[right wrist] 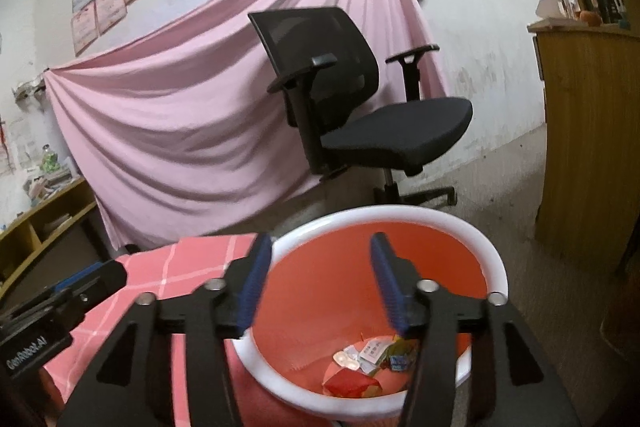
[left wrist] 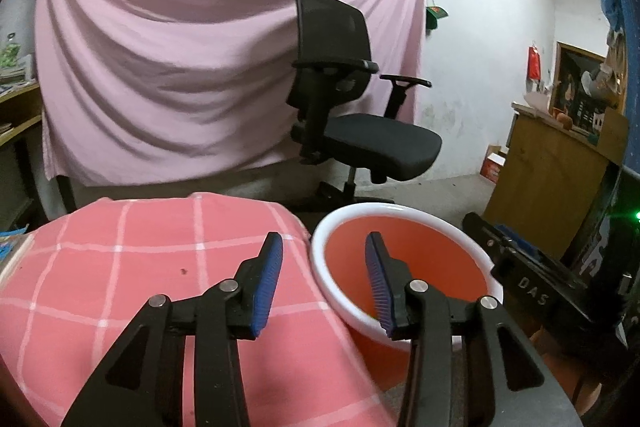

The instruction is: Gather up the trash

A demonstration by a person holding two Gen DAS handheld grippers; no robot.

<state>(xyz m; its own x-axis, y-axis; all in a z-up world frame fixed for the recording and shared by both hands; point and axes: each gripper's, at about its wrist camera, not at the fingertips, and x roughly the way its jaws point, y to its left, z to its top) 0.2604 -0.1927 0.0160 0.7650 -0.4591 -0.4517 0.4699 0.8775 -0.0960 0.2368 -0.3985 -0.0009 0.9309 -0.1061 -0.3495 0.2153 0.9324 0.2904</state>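
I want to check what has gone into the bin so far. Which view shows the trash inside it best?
The right wrist view: it looks down into the orange bin, where wrappers and packets lie on the bottom. The left wrist view shows only the bin's white rim and upper inner wall; no trash shows there.

The left gripper (left wrist: 324, 281) and right gripper (right wrist: 320, 281) share one build: black angular linkage arms joined by round silver pins, each finger faced with a ribbed blue pad. White lettering marks both black housings.
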